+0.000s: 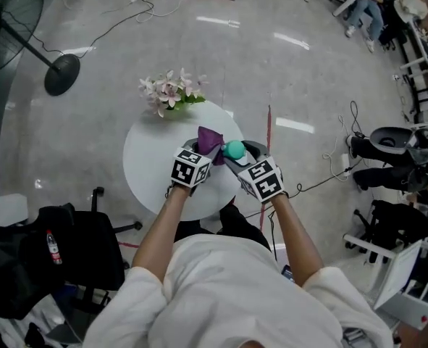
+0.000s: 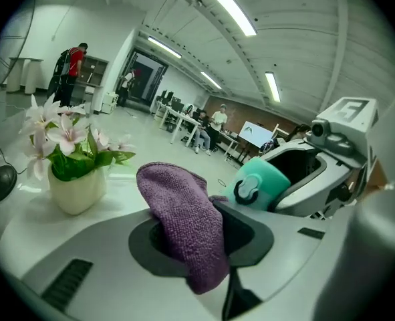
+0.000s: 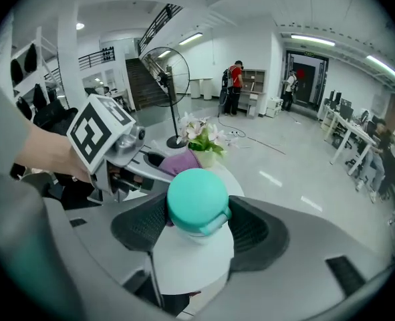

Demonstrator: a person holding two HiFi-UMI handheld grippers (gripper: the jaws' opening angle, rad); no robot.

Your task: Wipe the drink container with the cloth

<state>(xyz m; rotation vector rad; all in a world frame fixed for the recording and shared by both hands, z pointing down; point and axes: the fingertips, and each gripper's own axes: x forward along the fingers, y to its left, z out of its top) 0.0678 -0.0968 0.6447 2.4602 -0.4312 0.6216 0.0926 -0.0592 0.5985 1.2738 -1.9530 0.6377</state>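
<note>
left tongs (image 2: 207, 239) are clamped on a purple cloth (image 2: 184, 212), and the cloth bunches up out of the jaws and flops over their near edge. right tongs (image 3: 197, 233) are closed around the drink bottle (image 3: 196, 209), with the dark pads pressing either side of it just under its teal lid and its white body showing below. both tools meet over the near right part of the round white counter (image 1: 145, 169), their marker cubes side by side. the bottle is held off the counter, tilted, its lid turned toward the cloth. the cloth sits right beside the lid, on its left; whether the two touch is not clear. a pot of pale pink flowers (image 1: 171, 93) stands at the far edge of the counter, well apart from the tongs. a standing fan (image 1: 22, 38) is on the floor, far left.
</note>
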